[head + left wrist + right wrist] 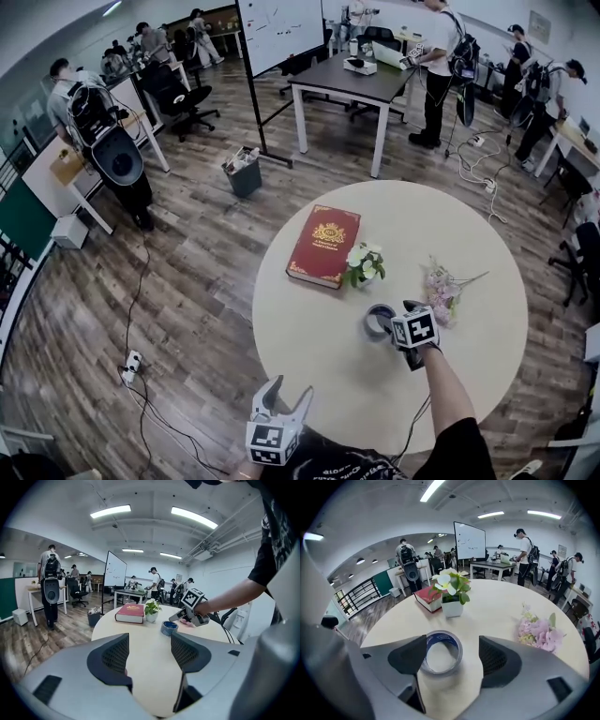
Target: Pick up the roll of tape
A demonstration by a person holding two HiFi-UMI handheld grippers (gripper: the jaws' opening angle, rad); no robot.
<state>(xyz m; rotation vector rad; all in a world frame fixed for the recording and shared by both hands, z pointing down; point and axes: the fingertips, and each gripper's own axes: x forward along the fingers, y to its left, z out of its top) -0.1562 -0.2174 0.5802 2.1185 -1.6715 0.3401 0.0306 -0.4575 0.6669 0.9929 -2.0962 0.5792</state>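
roll of tape (379,322) is laid flat on the round bench (309,366), near the potted plant (364,265) and the pink flowers (441,291). right claw (452,656) is held wide open at the roll, which is seen in the gap beside one jaw, not pinched. left claw (149,656) is held open and empty over the bench's near edge.

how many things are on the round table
4: a red book at the far left, a potted plant just right of it, the tape nearer the person, and pink flowers at the right. Nothing else seems hidden.
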